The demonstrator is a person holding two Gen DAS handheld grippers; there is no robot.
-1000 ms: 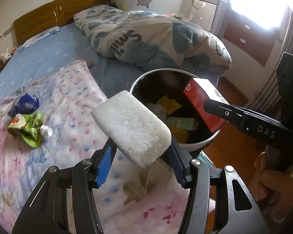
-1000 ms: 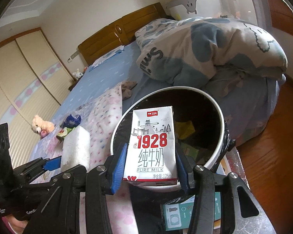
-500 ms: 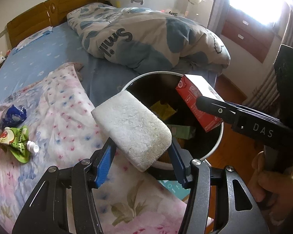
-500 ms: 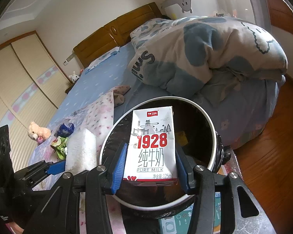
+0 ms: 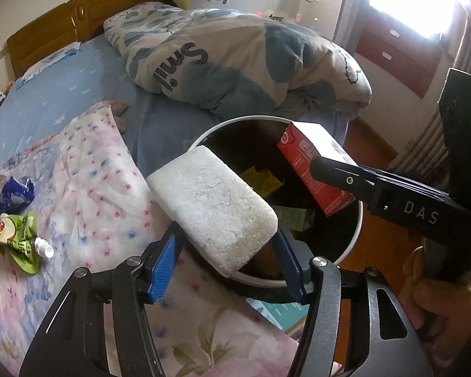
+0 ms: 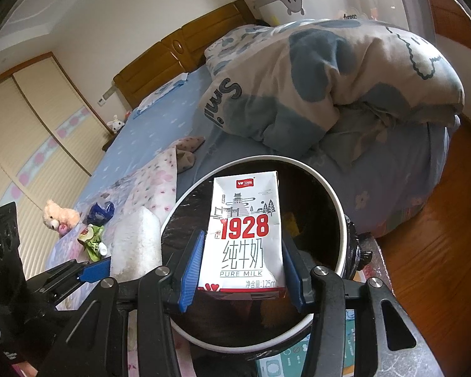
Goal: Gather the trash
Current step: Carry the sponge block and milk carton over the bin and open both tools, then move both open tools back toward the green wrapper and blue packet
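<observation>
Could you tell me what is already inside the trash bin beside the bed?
Inside the trash bin, a crumpled yellow wrapper and a green box show against the dark liner. The foam block and milk carton hang above and hide the rest.

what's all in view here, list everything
trash bin: one, black, white rim, beside bed
milk carton: one, white and red, in right gripper over trash bin
foam block: one, white, in left gripper
pouch: one, green, on floral blanket
wrapper: one, blue, beside pouch
duvet: one, white and blue, bunched on bed
teddy: one, cream, by bed's edge
left gripper: one, black, blue pads, jaws just been opening, foam block between them
right gripper: one, black, blue pads, shut on milk carton
hand: one, holding right gripper
</observation>
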